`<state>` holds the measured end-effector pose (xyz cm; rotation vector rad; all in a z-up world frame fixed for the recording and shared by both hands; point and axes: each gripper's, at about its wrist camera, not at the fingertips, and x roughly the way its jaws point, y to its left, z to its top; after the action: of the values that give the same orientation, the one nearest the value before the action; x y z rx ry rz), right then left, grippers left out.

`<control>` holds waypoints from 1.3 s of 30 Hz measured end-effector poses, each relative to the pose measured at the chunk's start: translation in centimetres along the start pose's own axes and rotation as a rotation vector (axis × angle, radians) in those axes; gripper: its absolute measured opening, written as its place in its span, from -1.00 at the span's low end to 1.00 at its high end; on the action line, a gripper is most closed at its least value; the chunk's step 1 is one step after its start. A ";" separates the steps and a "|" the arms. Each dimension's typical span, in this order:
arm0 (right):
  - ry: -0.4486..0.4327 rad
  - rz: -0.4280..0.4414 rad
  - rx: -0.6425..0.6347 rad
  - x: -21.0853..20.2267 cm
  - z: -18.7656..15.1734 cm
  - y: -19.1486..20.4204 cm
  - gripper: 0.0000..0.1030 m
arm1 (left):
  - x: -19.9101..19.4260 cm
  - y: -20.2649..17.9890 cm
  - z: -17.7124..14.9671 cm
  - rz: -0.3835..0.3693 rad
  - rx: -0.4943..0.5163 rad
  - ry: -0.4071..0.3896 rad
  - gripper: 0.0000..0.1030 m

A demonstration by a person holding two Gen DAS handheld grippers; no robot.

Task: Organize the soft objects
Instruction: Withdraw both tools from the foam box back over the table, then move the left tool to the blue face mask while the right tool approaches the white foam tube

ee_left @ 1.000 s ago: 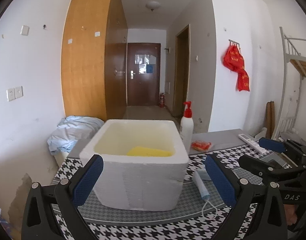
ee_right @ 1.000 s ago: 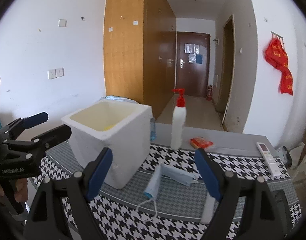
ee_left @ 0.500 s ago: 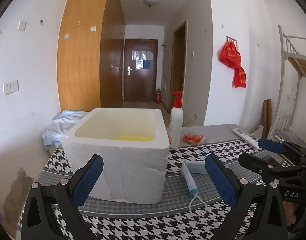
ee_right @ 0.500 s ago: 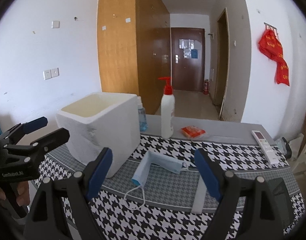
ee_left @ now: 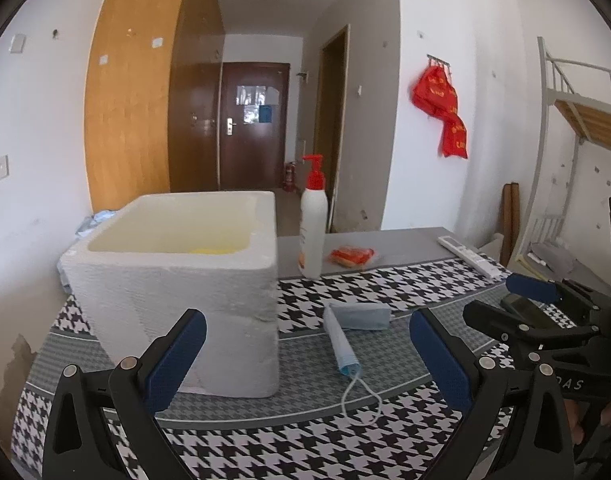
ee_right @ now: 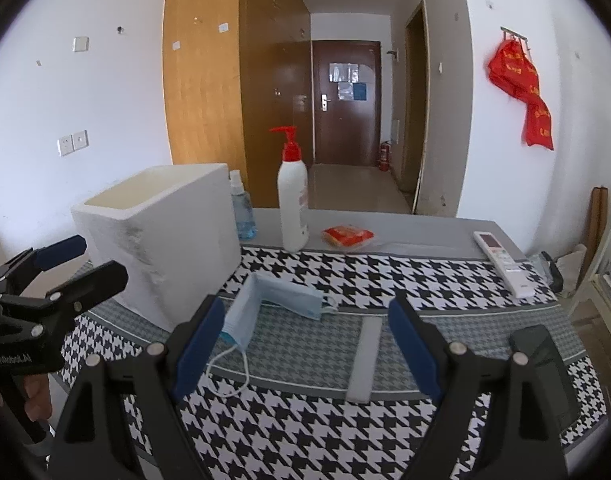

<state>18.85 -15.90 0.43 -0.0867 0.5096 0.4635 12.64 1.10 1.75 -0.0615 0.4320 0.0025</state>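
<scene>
While both tools hang over the counter (ee_right: pixel 425 280) with nothing between their pads, here is your stock.

Left tool (ee_left: pixel 305 352): spread wide, empty. Foam box (ee_left: pixel 177 288) straight ahead of its left pad and close.

Right tool (ee_right: pixel 305 340): spread wide, empty.

Face masks (ee_right: pixel 265 300): two pale blue ones, overlapping in an L on the counter, just ahead of your right tool and toward its left pad; an ear loop (ee_right: pixel 229 372) trails toward you. In the left view the masks (ee_left: pixel 349 328) lie between the left tool's pads, beside the box. Likely very light, limp and thin, so they should fold and drag rather than lift flat. Pinch a pleated edge or the doubled corner where they overlap; the loop alone would probably let the mask swing.

Yellow item (ee_left: pixel 213 250): already inside the box, barely visible.

Change from a second ago: both views sit lower and nearer; the box rim has risen and the yellow item is mostly hidden.
</scene>
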 end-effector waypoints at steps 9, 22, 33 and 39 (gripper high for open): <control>0.041 -0.026 0.048 0.6 -1.4 -1.6 0.69 | 1.2 -1.2 -0.6 -0.027 0.017 0.030 0.98; 0.070 -0.041 0.077 1.1 -2.6 -3.1 0.69 | 3.0 -2.9 -1.1 -0.044 0.039 0.076 0.98; 0.109 -0.053 0.089 2.1 -3.4 -4.1 0.69 | 4.6 -3.9 -1.3 -0.052 0.040 0.118 0.98; 0.116 -0.050 0.095 2.5 -3.7 -4.5 0.69 | 5.8 -4.3 -1.5 -0.055 0.040 0.155 0.98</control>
<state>21.17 -19.63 -4.19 -0.0347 0.6410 0.3862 17.38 -3.36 -1.80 -0.0338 0.5852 -0.0652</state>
